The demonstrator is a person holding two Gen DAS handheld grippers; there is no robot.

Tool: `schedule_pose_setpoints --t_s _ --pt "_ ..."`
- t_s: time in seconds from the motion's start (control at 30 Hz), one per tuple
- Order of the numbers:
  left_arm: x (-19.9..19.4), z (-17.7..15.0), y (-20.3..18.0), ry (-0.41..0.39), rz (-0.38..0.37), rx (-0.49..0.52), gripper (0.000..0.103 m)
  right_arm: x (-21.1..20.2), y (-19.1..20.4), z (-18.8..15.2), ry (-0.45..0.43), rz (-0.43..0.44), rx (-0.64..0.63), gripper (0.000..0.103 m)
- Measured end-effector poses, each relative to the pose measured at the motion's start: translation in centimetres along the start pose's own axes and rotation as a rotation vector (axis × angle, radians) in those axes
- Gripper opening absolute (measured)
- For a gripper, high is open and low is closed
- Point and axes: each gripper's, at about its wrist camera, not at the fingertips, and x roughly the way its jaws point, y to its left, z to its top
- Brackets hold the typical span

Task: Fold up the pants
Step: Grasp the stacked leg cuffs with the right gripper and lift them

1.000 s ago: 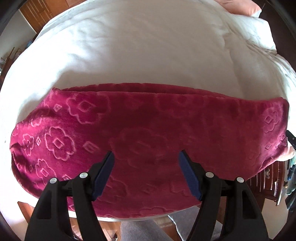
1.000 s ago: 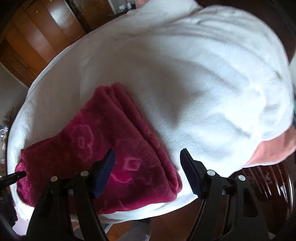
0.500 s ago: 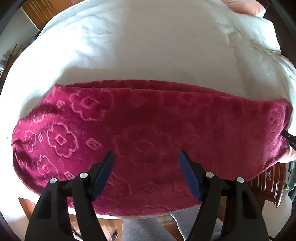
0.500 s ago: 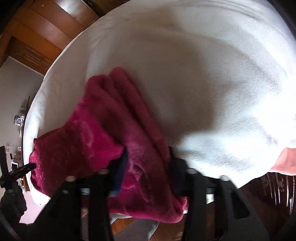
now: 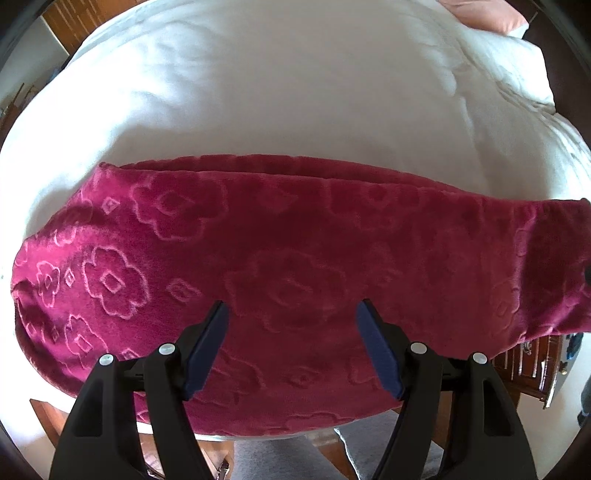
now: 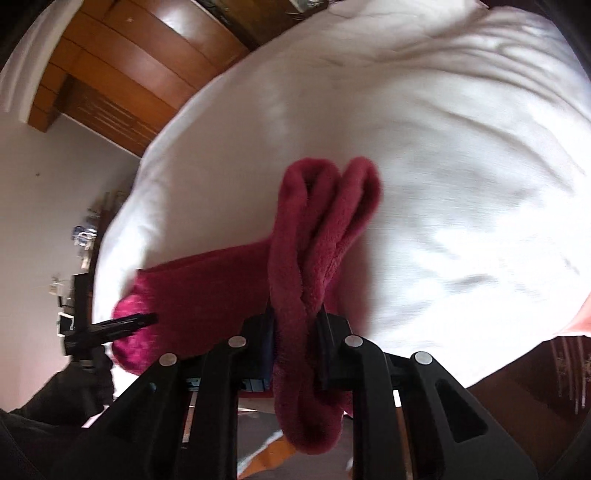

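The crimson fleece pants (image 5: 280, 258), embossed with flowers, lie folded lengthwise in a long band across the near edge of a bed under a white bedspread (image 5: 295, 92). The left wrist view shows nearly the whole band flat, directly below and ahead of the left hand-held gripper (image 5: 291, 328), whose blue-padded jaws stand wide apart above the fabric, released and holding nothing.

Only the right wrist view shows the grasp: the right hand-held gripper (image 6: 295, 328) has just been closing and is now clenched on one end of the pants (image 6: 314, 236), the plush layers bunched into two thick rolls that rise ahead of its jaws and droop behind them. That end is lifted off the bedspread (image 6: 443, 147), while the remainder trails to the left of the gripper. This view is blurred.

At the far left of the right wrist view, one black finger of the left hand-held gripper (image 6: 122, 323) reaches over the pants' other end. A wooden wardrobe (image 6: 122, 74) stands beyond the bed, with small clutter against a pale wall. A pink pillow (image 5: 487, 14) lies at the far right corner of the bed. The bunched fabric hides the right gripper's pads.
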Motion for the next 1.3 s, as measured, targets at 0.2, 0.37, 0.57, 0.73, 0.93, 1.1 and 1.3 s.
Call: schedule_pose_setpoints --t_s 0.2,0.37,0.57,0.73,0.93,1.1,1.3 --pt "-0.5 0.2 3.8 -0.013 -0.022 -0.022 0.071 0.6 6.6 0.0 0.004 0.078 -0.057 0.018" --pt "-0.4 -0.1 8.5 -0.004 -0.039 -0.074 0.071 2.5 12.2 0.0 0.042 0.134 -0.113 0.018" --pt "-0.4 -0.9 13.7 0.009 -0.041 -0.114 0.071 7.0 17.9 -0.8 0.112 0.182 -0.138 0.018" --pt "-0.2 -1.8 18.4 0.024 -0.036 -0.149 0.071 11.5 21.6 -2.7 0.190 0.191 -0.172 0.018" --pt "0.0 -2.9 23.6 0.042 -0.025 -0.174 0.071 16.7 22.9 -5.4 0.284 0.147 -0.195 0.018" --pt "0.3 -3.8 27.3 0.060 -0.021 -0.188 0.071 20.4 23.3 -6.7 0.329 0.082 -0.193 0.018" --pt "0.4 -4.4 29.7 0.071 -0.019 -0.184 0.071 22.9 23.5 -7.8 0.372 0.047 -0.207 0.018"
